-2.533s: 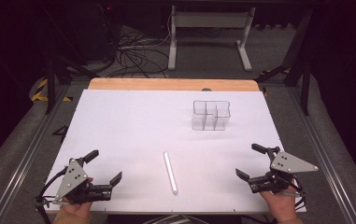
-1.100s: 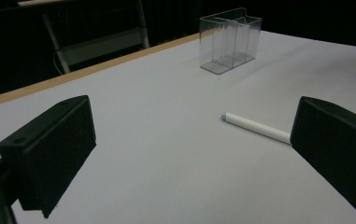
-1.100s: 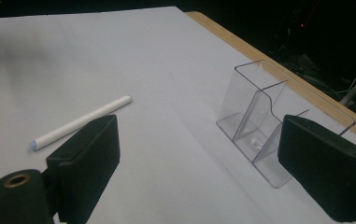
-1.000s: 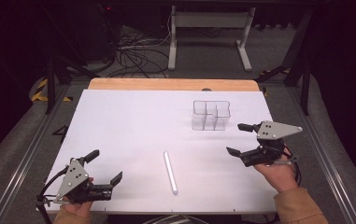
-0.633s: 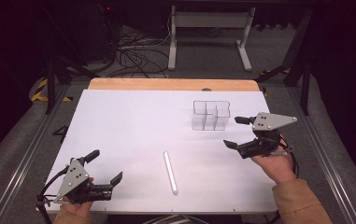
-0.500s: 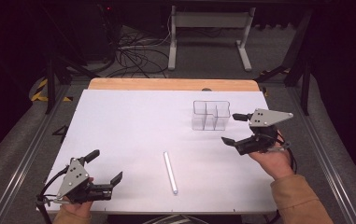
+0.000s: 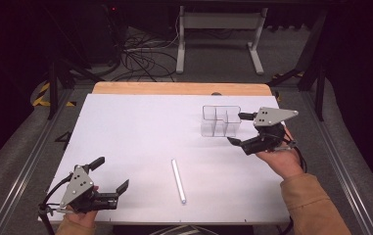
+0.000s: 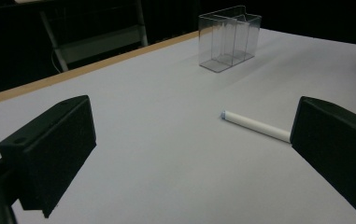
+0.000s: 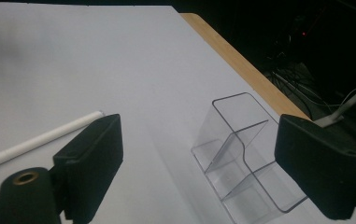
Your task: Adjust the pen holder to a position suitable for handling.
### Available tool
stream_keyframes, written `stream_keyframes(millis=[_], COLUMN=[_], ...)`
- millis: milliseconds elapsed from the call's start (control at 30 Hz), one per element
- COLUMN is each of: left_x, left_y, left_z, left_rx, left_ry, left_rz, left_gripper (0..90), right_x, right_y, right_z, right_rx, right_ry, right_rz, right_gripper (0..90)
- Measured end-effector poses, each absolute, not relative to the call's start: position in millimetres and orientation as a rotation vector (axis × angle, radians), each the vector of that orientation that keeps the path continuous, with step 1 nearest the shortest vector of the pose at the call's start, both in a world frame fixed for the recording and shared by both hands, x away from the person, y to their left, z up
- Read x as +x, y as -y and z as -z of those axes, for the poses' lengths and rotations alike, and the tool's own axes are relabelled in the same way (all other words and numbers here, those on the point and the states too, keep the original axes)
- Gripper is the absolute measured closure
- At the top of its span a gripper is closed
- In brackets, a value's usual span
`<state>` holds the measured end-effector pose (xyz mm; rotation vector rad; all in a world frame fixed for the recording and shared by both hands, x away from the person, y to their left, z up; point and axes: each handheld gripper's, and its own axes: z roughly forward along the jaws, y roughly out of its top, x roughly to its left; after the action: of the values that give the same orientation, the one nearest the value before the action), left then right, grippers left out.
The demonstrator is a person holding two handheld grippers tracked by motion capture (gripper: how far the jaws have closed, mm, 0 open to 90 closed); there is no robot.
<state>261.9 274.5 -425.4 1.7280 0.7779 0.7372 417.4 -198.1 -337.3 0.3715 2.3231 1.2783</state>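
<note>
White sheeting covers the desk, dark floor and cables beyond it. At the near left corner the left claw rests low, jaws spread wide and empty. Mid-desk lies a white marker, well apart from both claws. Farther back to the right stands a clear divided organizer; the right claw hovers just beside it, jaws wide apart, gripping nothing, having just narrowed slightly.
</note>
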Motion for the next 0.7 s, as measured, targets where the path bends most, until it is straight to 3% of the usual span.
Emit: stream_keyframes(millis=[267, 700], left_x=[263.0, 262.0], left_y=[-274.9, -276.5], left_z=[426.0, 426.4], left_rx=[1.732, 1.733], left_ry=[-0.779, -0.783], left_rz=[-0.733, -0.733], left_gripper=[1.2, 1.2], right_x=[431.1, 468.7], right_y=[193.8, 174.5], right_z=[332.8, 337.9], right_rx=[0.338, 0.334], right_ry=[-2.364, -2.481], right_rz=[-1.172, -0.998], right_gripper=[25.9, 30.5])
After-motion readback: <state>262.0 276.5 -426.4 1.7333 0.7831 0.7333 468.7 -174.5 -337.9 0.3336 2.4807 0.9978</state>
